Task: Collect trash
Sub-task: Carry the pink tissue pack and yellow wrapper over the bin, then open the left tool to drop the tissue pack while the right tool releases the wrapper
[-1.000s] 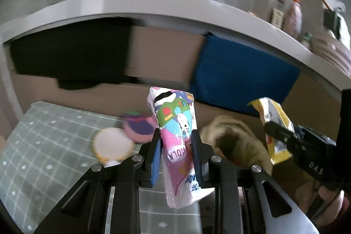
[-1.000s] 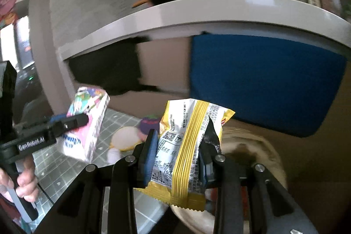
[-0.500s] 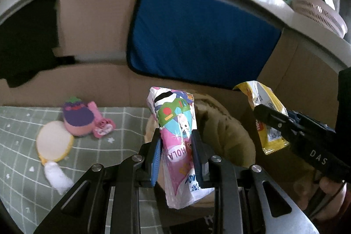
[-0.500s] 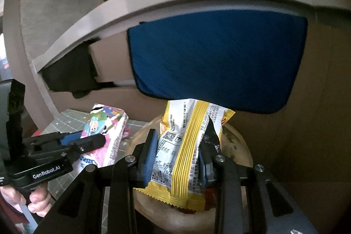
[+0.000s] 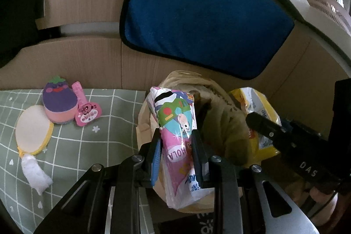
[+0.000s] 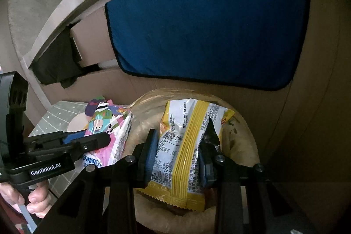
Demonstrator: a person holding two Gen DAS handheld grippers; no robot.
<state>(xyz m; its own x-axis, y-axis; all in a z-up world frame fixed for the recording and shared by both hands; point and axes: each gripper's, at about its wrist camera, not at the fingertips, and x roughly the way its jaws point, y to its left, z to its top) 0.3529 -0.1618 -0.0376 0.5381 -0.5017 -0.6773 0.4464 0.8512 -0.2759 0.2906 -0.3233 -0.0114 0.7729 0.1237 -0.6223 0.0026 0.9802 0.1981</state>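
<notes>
My left gripper (image 5: 177, 154) is shut on a pink cartoon-printed wrapper (image 5: 177, 124) and holds it upright over the near left rim of a bin lined with a tan bag (image 5: 221, 115). My right gripper (image 6: 178, 159) is shut on a yellow and white snack wrapper (image 6: 188, 146) and holds it over the open bin (image 6: 241, 142). In the right wrist view the left gripper (image 6: 87, 142) and the pink wrapper (image 6: 109, 124) are at the left. In the left wrist view the right gripper (image 5: 285, 137) and the yellow wrapper (image 5: 258, 106) are at the right.
A green checked cloth (image 5: 76, 146) lies left of the bin, with a purple eggplant sponge (image 5: 58, 100), a pink toy guitar (image 5: 86, 111) and a round white pad (image 5: 31, 129) on it. A blue cloth (image 5: 201, 12) hangs on the cardboard wall behind.
Both grippers have swung right and tilted down from the shelf view, each with its wrapper, and now stand over the bin.
</notes>
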